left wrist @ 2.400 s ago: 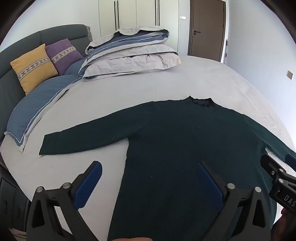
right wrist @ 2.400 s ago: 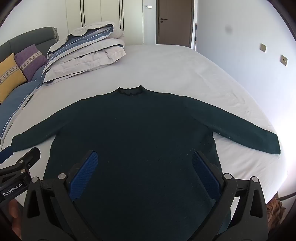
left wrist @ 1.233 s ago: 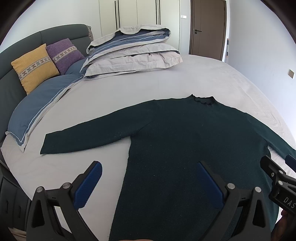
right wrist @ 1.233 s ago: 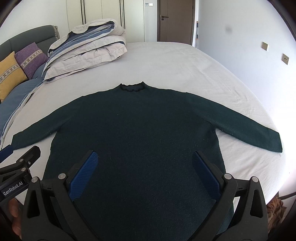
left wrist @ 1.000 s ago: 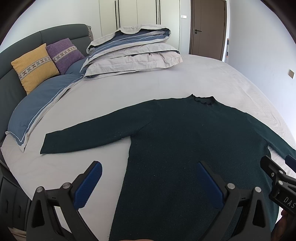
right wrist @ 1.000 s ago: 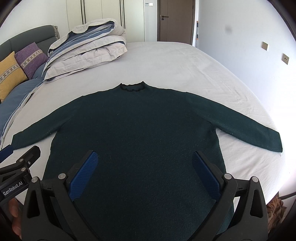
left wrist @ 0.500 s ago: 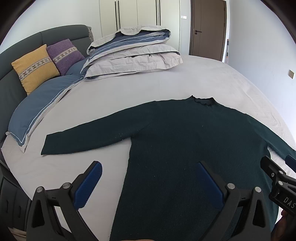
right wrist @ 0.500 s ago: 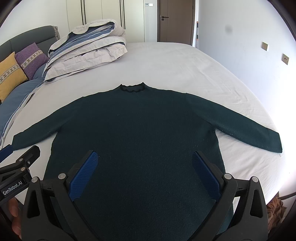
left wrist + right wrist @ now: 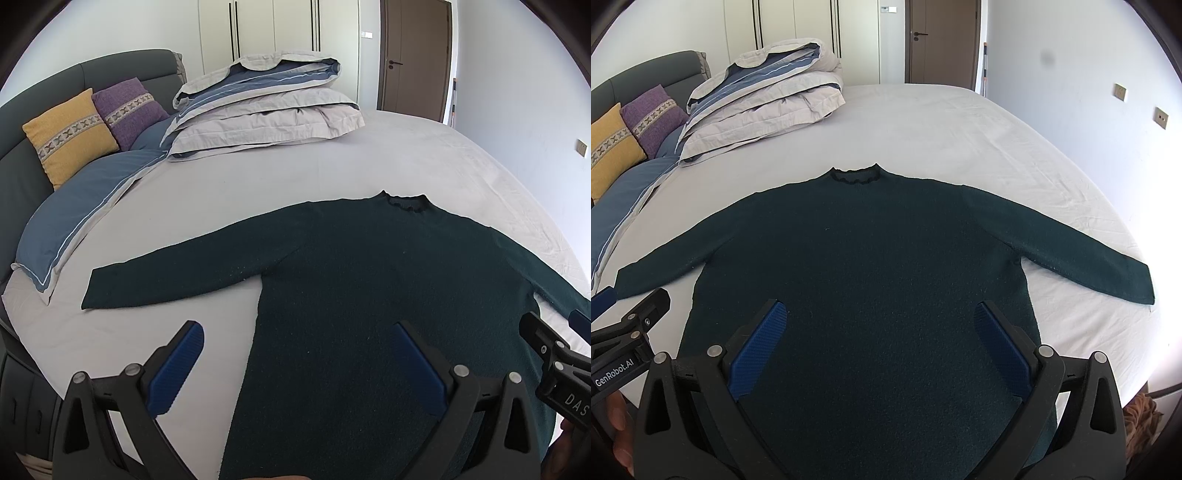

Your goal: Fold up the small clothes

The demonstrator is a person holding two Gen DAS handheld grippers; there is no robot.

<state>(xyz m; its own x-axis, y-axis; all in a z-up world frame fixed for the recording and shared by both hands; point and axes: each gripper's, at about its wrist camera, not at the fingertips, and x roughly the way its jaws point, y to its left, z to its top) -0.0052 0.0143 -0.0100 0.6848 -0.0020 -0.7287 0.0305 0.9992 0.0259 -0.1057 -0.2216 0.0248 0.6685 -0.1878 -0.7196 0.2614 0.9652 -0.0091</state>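
Dark green sweater [image 9: 871,258] lies flat on the bed [image 9: 960,129], sleeves spread, collar away from you. Your left gripper [image 9: 295,365] and right gripper [image 9: 879,339] hover over its hem, fingers spread wide, holding nothing. Folded duvet [image 9: 266,107] beyond.

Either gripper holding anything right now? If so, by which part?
Nothing is held. The left gripper and right gripper are both open above the dark green knit sweater, which lies flat on the white bed sheet.
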